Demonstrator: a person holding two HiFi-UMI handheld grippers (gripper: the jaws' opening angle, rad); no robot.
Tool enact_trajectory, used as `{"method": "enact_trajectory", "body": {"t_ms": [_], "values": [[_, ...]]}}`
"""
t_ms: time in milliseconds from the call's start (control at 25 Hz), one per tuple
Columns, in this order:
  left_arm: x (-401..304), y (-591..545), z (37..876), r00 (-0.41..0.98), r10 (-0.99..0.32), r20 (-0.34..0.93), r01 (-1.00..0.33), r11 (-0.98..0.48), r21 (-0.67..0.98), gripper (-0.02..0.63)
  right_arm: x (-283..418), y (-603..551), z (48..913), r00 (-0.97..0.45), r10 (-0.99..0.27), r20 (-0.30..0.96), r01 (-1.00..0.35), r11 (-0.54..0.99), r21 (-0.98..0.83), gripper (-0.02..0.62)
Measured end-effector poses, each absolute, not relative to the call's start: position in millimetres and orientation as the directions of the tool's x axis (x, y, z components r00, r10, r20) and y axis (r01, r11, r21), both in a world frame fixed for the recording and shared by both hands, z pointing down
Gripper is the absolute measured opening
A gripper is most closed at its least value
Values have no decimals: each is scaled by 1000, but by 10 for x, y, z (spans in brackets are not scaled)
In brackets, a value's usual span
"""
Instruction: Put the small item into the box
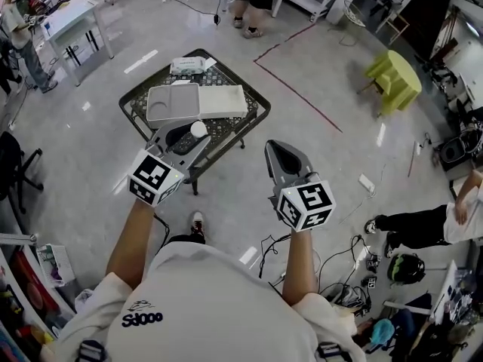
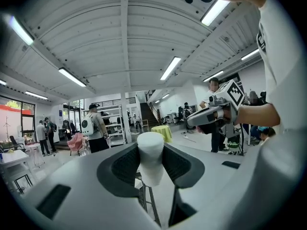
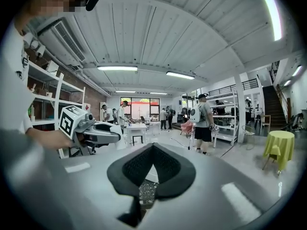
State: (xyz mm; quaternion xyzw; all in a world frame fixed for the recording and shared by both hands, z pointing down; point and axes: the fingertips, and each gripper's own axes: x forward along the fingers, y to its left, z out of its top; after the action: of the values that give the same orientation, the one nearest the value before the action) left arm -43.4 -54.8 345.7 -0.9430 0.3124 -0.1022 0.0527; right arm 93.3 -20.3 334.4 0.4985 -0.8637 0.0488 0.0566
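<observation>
In the head view both bare forearms reach up from the bottom of the frame, left and right of centre. The left gripper point(image 1: 195, 134) points up and to the right, its tip over the near edge of the black mesh table point(image 1: 253, 115). Its jaws are clamped on the small white cylinder point(image 2: 151, 152), which stands upright between the pads, just below the open white box point(image 1: 172, 102). The right gripper point(image 1: 276, 153) hovers over the floor right of the table, its jaws pressed together with nothing between them.
</observation>
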Motion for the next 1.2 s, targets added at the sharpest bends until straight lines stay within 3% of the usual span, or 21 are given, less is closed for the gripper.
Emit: {"method": "enact_trajectory", "body": {"t_ms": [1200], "values": [[-367, -1790, 3994, 817, -530, 228, -528, -846, -75, 141, 822, -1219, 3560, -458, -872, 173, -886, 463, -11, 9]]}}
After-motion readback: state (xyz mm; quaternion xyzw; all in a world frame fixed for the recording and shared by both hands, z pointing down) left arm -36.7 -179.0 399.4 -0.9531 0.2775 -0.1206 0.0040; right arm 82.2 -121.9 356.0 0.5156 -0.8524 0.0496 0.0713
